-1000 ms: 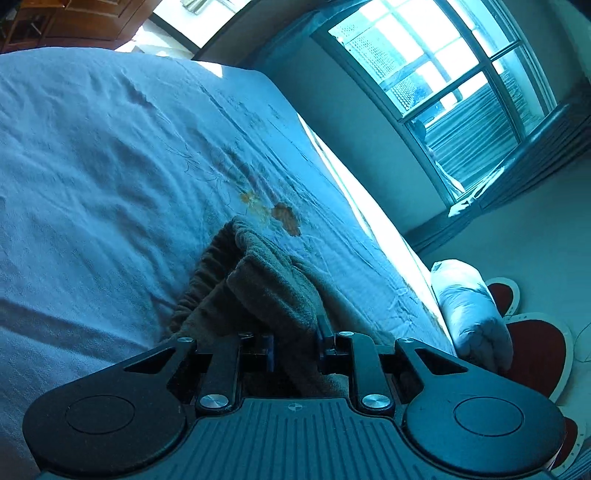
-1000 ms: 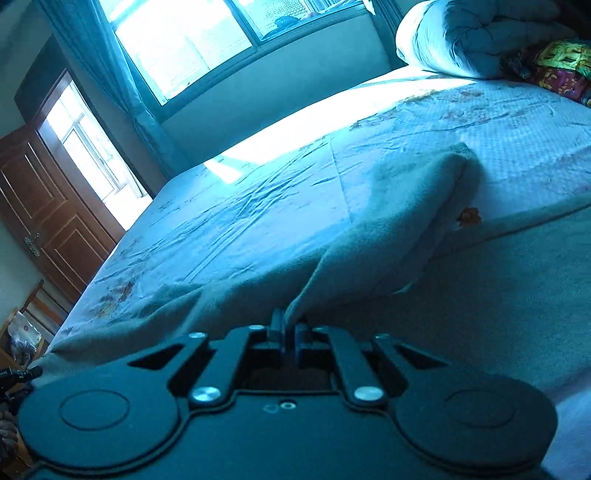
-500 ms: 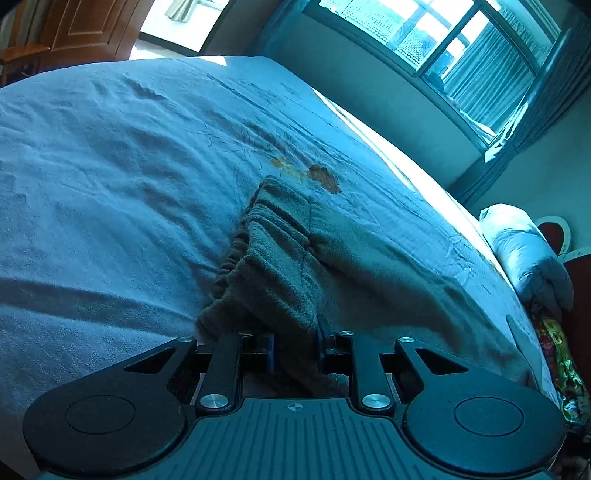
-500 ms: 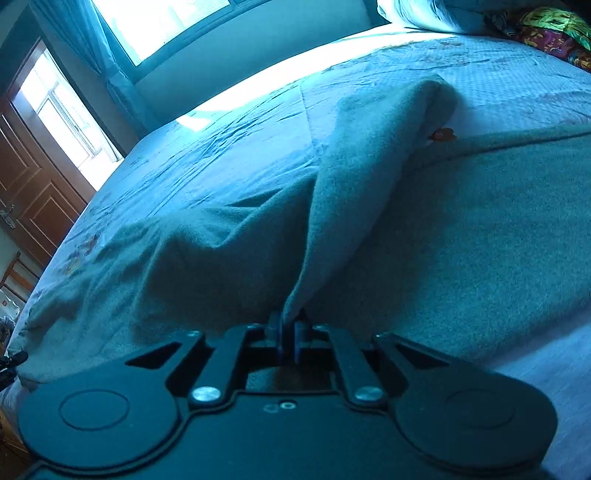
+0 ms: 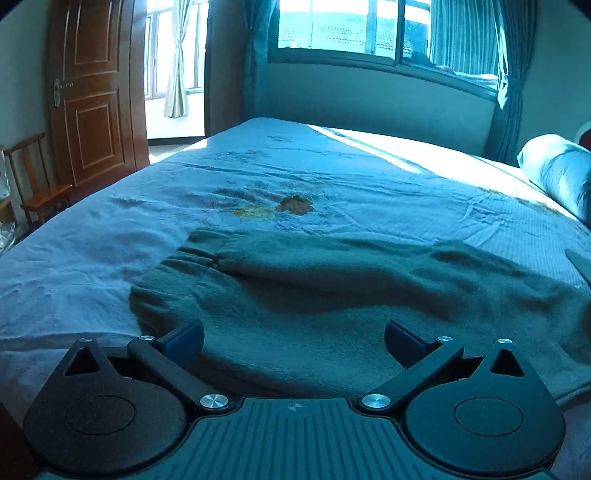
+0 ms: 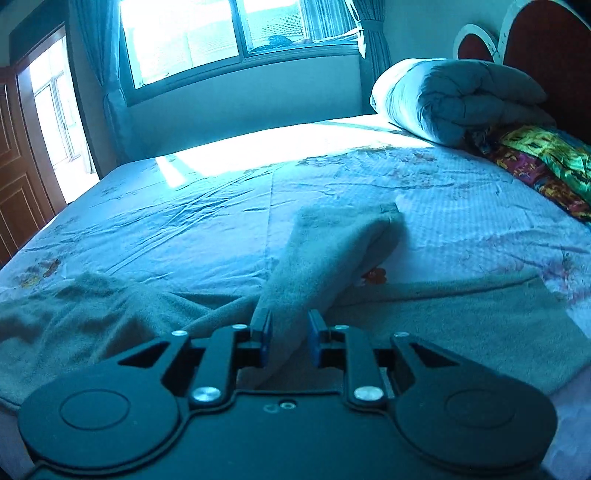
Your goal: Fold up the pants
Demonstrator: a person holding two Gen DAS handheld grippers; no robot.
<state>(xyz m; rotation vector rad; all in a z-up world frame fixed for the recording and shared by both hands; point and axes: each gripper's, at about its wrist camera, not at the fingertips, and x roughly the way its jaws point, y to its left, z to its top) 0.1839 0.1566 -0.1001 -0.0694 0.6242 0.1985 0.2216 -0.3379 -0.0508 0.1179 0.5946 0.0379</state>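
The bed [image 5: 110,236] fills both views, covered by a pale blue sheet with a printed flower [image 5: 293,204] near its middle and a bright strip of sunlight along the far edge below the window [image 5: 354,27]. A rolled quilt [image 6: 454,98] lies at the head end against the headboard [image 6: 546,40], with a colourful patterned cloth [image 6: 546,162] just beside it. A wooden door [image 5: 92,92] and a small chair [image 5: 37,181] stand past the foot-end corner.

The pants [image 5: 314,288], grey-green and fleecy, lie spread along the near edge of the bed, the gathered waistband [image 5: 195,254] toward the foot end. In the right wrist view one leg [image 6: 332,251] rises in a ridge from the flat part, its cuff resting on the sheet further in.

The left gripper [image 5: 293,341] hangs over the waist area with its jaws released and wide apart, holding nothing. The right gripper [image 6: 288,338] has its jaws partly parted around the raised leg; whether they pinch the fabric I cannot tell.
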